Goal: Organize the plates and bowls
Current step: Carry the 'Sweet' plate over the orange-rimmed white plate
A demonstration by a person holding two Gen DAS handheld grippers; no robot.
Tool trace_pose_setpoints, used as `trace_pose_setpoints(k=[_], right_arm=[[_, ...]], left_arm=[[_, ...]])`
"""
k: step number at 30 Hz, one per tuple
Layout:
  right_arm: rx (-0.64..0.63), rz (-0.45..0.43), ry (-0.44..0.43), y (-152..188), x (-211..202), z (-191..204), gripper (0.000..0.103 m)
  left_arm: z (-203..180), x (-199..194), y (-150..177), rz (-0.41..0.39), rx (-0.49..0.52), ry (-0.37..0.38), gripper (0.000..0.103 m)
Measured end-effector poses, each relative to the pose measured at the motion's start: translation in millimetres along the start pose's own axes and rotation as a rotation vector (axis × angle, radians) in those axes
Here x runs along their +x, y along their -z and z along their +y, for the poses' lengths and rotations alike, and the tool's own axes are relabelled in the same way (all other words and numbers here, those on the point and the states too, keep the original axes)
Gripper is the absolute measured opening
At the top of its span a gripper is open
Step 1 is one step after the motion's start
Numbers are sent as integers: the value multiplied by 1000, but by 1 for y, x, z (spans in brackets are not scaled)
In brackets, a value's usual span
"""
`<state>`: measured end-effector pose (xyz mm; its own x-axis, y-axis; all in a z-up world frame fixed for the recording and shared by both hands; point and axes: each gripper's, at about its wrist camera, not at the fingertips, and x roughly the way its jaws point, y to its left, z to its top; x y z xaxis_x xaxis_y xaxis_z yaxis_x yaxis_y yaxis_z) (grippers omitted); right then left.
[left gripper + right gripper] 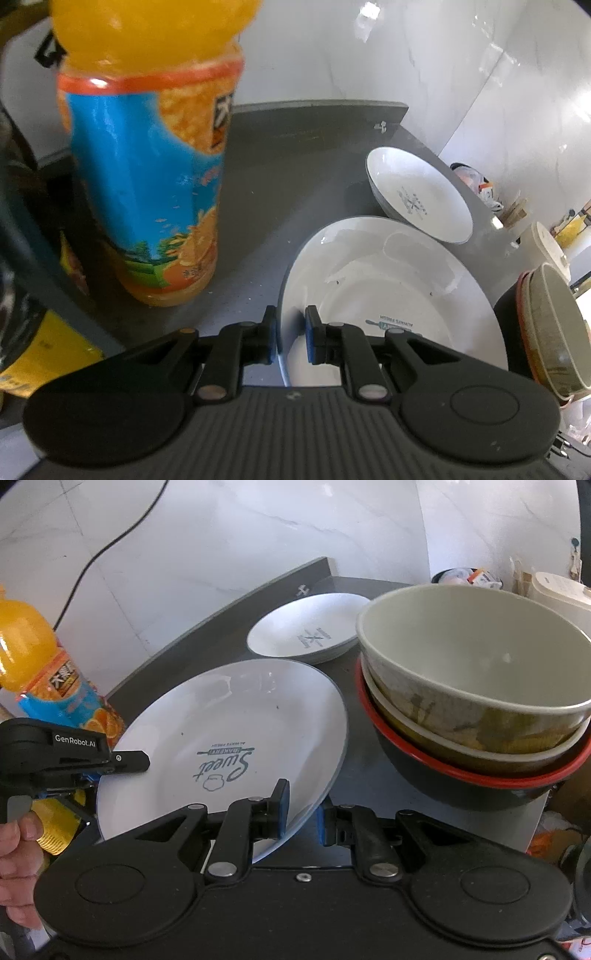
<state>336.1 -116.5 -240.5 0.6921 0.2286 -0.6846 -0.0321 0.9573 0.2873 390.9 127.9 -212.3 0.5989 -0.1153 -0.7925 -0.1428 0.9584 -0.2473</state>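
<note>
Tight squeeze here! The orange juice bottle (147, 177) towers on the left of the desk (280, 177), walling off that flank. On the right, the stack of bowls (476, 701) crowds up just beside the large plate (229, 746), leaving only a thin dark gap between them. Behind, the smaller plate (310, 627) sits close to the wall. The open lane is the bare grey desk between bottle and plates, running back to the wall. The left claw (122, 764) blocks the large plate's left edge.
</note>
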Motion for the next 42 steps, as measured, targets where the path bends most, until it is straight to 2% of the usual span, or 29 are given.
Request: trace_pose_setpoints(k=[7,18,28,42], right_arm=[[-70,-10,-45,-2,-15,2,15],[-175,11,-131,6,-45,1,15],[-243,49,-168,29,-68,-6,15],[-316,87,-175,55,-85,-13,15]], left_arm=[[2,-25,8,-39,-39,-19,13],[1,-72,45,-78,-129,-93,13],[-1,-93,89,-67,-195,-138,13],[-1,-104,134,-41,-262,-153,13]])
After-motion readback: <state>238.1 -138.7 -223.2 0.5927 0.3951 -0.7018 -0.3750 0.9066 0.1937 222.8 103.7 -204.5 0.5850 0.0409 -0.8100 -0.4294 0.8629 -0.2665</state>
